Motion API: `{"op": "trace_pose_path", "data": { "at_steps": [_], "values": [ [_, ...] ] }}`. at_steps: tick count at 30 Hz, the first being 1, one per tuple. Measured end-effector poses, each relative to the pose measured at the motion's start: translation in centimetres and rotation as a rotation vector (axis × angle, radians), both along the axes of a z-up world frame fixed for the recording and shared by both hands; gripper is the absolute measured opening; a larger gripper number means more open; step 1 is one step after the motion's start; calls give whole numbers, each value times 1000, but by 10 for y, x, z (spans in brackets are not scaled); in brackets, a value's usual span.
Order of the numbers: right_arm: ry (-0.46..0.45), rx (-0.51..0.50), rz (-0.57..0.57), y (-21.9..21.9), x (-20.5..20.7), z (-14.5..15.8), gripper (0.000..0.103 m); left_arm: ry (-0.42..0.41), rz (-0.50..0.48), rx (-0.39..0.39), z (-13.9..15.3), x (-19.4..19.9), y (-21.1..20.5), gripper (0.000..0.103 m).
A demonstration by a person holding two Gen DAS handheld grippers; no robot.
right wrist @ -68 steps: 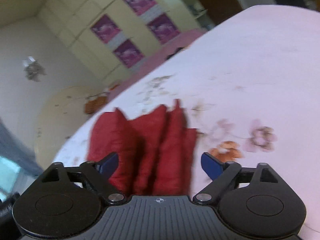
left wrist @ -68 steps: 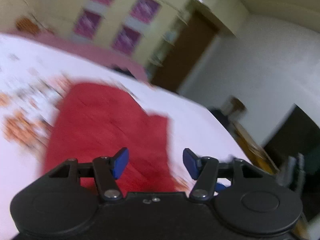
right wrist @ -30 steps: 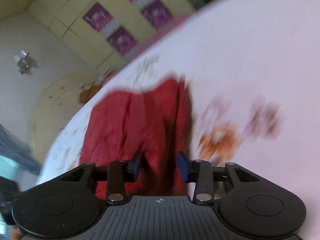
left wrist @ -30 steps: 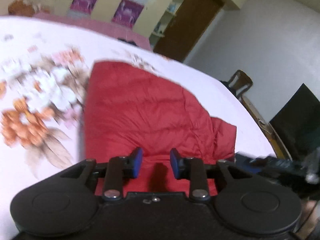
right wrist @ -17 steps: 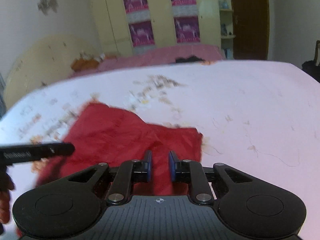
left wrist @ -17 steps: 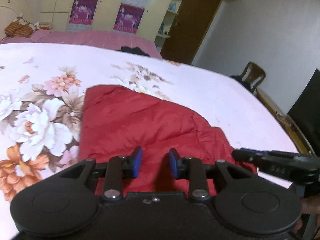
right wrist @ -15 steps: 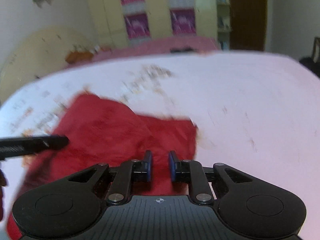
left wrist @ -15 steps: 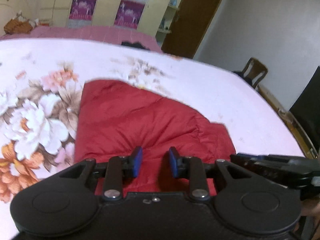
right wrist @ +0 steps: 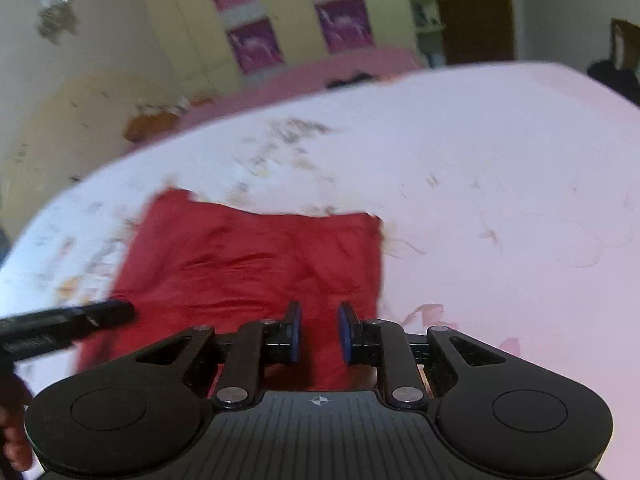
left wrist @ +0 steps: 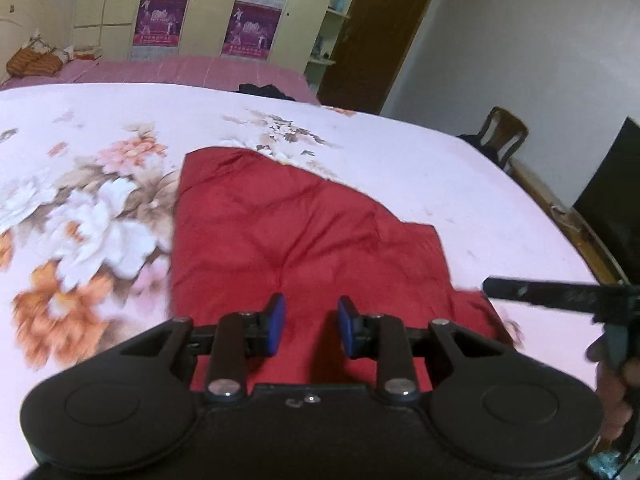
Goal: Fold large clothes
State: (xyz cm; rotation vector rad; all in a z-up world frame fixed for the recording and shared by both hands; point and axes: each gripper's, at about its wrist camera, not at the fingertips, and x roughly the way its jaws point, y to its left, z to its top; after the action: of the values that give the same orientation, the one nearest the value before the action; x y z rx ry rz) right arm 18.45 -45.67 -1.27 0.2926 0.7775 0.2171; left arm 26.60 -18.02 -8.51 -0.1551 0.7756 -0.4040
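Observation:
A red padded garment (left wrist: 288, 232) lies folded on the flowered bed sheet (left wrist: 80, 184); it also shows in the right wrist view (right wrist: 256, 264). My left gripper (left wrist: 310, 328) hangs over the garment's near edge, jaws narrowly apart, nothing clearly between them. My right gripper (right wrist: 319, 332) is over the garment's near right part, jaws almost together with a small gap, red cloth seen behind the gap. Each gripper's tip shows in the other's view: the right one (left wrist: 552, 292) and the left one (right wrist: 68, 324).
The bed sheet (right wrist: 500, 200) stretches wide to the right of the garment. A pink second bed (left wrist: 180, 72), a wardrobe with purple posters (left wrist: 164, 20), a brown door (left wrist: 376, 32), a chair (left wrist: 504, 136) and a dark screen (left wrist: 616, 196) stand around.
Both grippers have closed from wide open to nearly shut. The garment went from bunched in ridges to lying flat; both cameras have swung level over it.

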Motion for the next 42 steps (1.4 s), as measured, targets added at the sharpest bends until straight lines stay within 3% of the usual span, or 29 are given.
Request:
{"op": "trace_pose_path", "data": {
  "at_steps": [4, 9, 16, 22, 26, 30, 35, 36, 38, 39, 42],
  "values": [
    [-41, -19, 107, 21, -48, 17, 19, 17, 14, -15, 1, -42, 19, 27],
    [-49, -113, 196, 48, -83, 10, 19, 31, 19, -9, 2, -76, 26, 26],
    [-11, -219, 220, 58, -92, -28, 19, 20, 7, 24, -12, -88, 26, 28],
    [60, -220, 196, 50, -89, -54, 19, 26, 28, 17, -26, -91, 26, 29],
    [81, -169, 177, 42, -86, -69, 19, 19, 15, 50, -32, -91, 21, 29],
    [90, -151, 174, 37, -84, -59, 19, 31, 10, 59, -27, -89, 22, 28],
    [-16, -81, 112, 12, -92, -19, 19, 9, 9, 73, -9, -88, 23, 29],
    [-28, -66, 98, 7, -90, -13, 19, -2, 13, 76, -6, -87, 23, 31],
    [-45, -19, 62, -4, -83, -7, 19, -14, 39, 63, -2, -81, 26, 49],
    [-56, -1, 48, -7, -78, -4, 19, -18, 55, 55, -1, -77, 28, 53],
    [-95, -43, 35, -4, -60, 3, 19, -38, 44, 42, 3, -58, 25, 53]
  ]
}}
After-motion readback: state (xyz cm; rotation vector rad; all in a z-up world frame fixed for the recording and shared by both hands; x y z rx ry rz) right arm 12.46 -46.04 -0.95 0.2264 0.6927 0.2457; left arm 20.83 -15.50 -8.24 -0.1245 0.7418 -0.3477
